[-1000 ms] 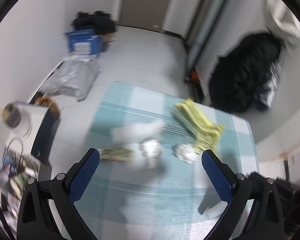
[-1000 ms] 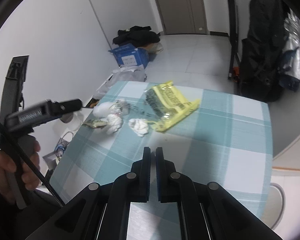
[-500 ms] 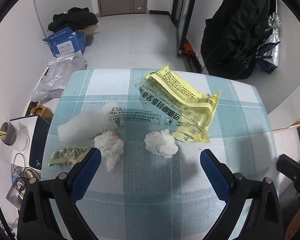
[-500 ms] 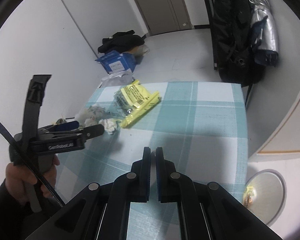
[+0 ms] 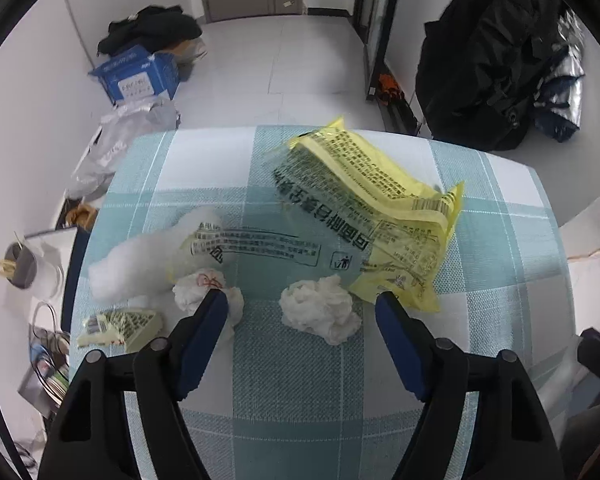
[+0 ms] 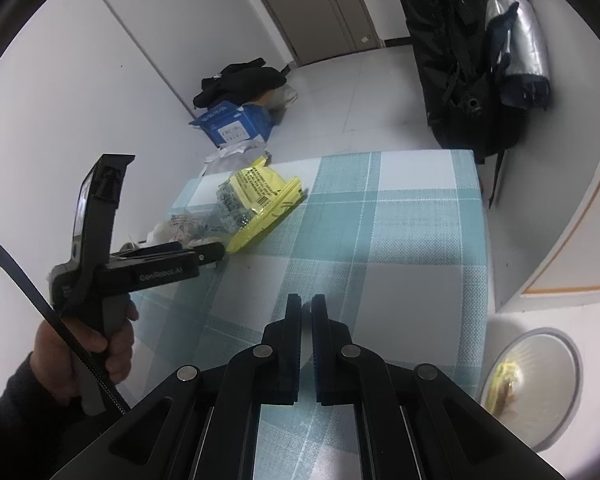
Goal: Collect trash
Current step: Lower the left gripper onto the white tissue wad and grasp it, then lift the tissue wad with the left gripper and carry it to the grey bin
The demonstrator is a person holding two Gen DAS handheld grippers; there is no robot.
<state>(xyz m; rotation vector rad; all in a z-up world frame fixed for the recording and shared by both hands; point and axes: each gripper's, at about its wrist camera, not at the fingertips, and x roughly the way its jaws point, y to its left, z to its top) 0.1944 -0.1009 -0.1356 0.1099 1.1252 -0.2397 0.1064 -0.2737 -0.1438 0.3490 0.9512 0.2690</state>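
My left gripper (image 5: 302, 304) is open just above the checked tablecloth (image 5: 300, 376), its jaws on either side of a crumpled white tissue (image 5: 320, 314). A second tissue ball (image 5: 198, 290) touches the left fingertip. A yellow plastic wrapper (image 5: 376, 208), a clear printed bag (image 5: 260, 244), white fluff (image 5: 136, 264) and a small yellow packet (image 5: 118, 326) lie around. My right gripper (image 6: 306, 306) is shut and empty over the near right table part. The left gripper (image 6: 204, 254) and the wrapper (image 6: 264, 200) show in the right wrist view.
A round trash bin (image 6: 534, 384) with yellow trash inside stands on the floor right of the table. A blue box (image 5: 138, 74), black clothes (image 5: 152, 30), a grey bag (image 5: 128, 140) and a black backpack (image 5: 484, 56) lie on the floor beyond the table.
My left gripper has moved down and forward to the trash, and its jaws now flank the middle tissue. The right gripper swung right, bringing the floor bin into view.
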